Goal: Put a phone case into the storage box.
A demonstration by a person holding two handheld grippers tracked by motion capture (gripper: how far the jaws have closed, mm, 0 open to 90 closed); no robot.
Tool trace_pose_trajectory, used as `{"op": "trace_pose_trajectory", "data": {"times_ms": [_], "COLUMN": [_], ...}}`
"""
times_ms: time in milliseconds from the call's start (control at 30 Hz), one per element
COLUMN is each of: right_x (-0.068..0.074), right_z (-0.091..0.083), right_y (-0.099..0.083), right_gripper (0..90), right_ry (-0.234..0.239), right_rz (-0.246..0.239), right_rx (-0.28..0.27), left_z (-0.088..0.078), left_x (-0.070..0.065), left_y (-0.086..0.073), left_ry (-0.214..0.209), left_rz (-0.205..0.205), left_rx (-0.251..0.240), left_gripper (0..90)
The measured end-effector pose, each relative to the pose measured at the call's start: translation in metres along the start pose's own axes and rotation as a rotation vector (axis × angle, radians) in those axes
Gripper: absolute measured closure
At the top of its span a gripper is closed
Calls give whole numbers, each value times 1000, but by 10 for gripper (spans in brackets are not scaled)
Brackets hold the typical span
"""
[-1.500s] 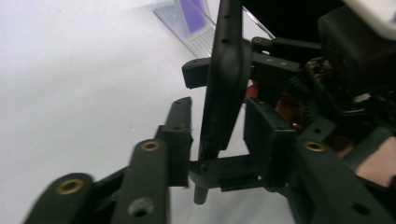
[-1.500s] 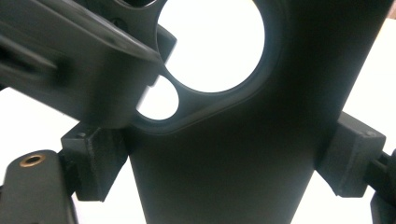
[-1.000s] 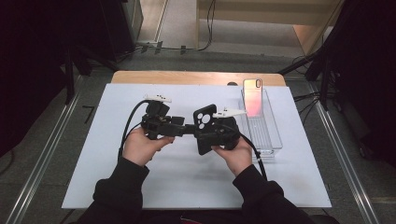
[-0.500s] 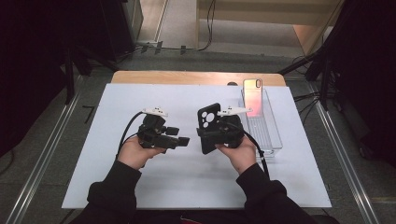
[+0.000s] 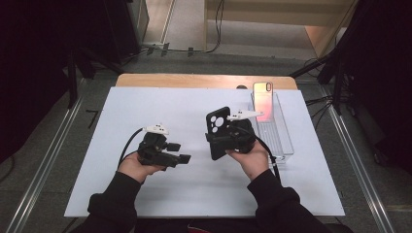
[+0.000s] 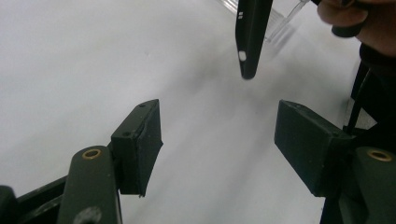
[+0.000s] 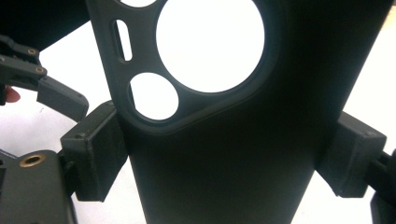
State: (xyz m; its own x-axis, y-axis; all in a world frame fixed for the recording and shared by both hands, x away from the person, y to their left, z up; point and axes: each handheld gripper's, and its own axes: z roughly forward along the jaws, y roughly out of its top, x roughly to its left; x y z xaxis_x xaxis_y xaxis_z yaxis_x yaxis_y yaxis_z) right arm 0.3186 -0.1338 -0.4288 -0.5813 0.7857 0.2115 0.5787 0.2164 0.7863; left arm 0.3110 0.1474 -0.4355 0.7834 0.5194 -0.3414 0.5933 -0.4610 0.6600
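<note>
The counter [image 5: 145,111] is carrying a clear tray [image 5: 279,141] with a phone [image 5: 263,99] propped at its far end. The right claw [image 5: 219,141] is clamping the black phone case [image 5: 218,128] by both edges, upright above the counter, apparently bound for that phone. The left claw [image 5: 183,158], wide and gripping nothing, has let go and dropped away since 1 second ago.
</note>
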Motion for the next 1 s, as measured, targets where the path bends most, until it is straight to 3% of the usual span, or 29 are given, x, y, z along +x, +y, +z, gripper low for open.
{"op": "trace_pose_trajectory", "data": {"times_ms": [200, 433, 1000], "right_x": [-2, -6, -21], "right_z": [-4, -10, -38], "right_y": [2, 8, 31], "right_gripper": [124, 124, 124], "right_ry": [14, 18, 74], "right_rz": [9, -14, 4], "right_rx": [-2, 5, 5], "left_z": [-3, -7, -15], "left_x": [3, 4, 4], "left_y": [-11, -20, -37], "left_ry": [13, 10, 26], "left_rz": [-34, -55, -58], "left_rx": [8, 18, 15], "left_gripper": [318, 318, 318]}}
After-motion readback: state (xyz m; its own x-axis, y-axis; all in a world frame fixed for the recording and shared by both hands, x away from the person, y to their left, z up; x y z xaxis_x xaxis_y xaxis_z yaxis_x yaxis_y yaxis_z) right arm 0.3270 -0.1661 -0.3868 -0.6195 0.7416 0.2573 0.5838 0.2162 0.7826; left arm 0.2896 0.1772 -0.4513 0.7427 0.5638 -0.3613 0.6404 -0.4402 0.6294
